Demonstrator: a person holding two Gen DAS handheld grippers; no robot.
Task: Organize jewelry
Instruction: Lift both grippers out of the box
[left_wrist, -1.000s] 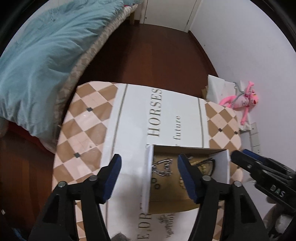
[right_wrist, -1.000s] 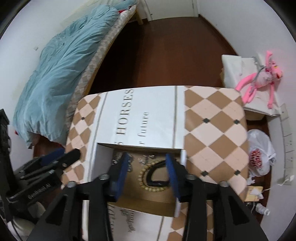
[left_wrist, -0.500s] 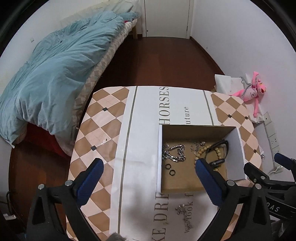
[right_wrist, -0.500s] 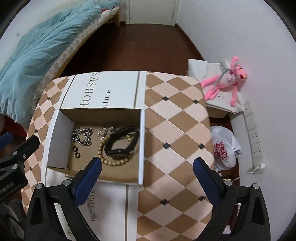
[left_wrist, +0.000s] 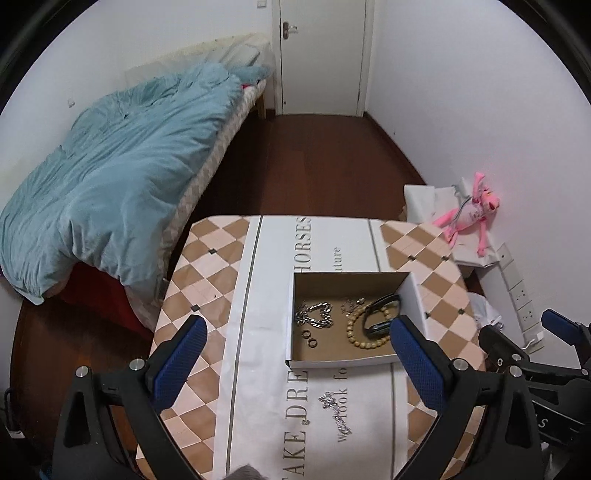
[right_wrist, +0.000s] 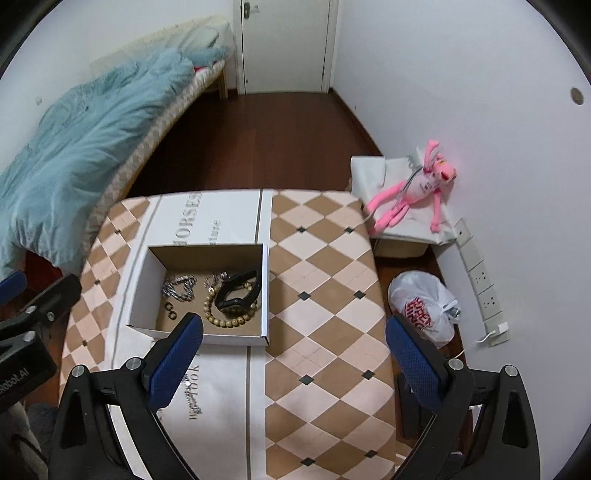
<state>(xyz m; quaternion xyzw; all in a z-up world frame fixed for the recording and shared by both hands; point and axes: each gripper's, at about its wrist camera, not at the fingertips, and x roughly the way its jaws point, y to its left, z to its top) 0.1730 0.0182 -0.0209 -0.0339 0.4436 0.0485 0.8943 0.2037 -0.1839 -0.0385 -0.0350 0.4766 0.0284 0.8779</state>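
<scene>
A shallow cardboard box sits on the table and holds a silver chain, two small rings, a wooden bead bracelet and a black band. A small silver piece lies on the cloth in front of the box. My left gripper and right gripper are both wide open and empty, held above the table's near side.
The table has a checked cloth with a white printed runner. A bed with a blue duvet is at the left. A pink plush toy and a white plastic bag lie by the right wall.
Both grippers have opened wide and pulled back and up from the box. The view now takes in the whole table and room.
</scene>
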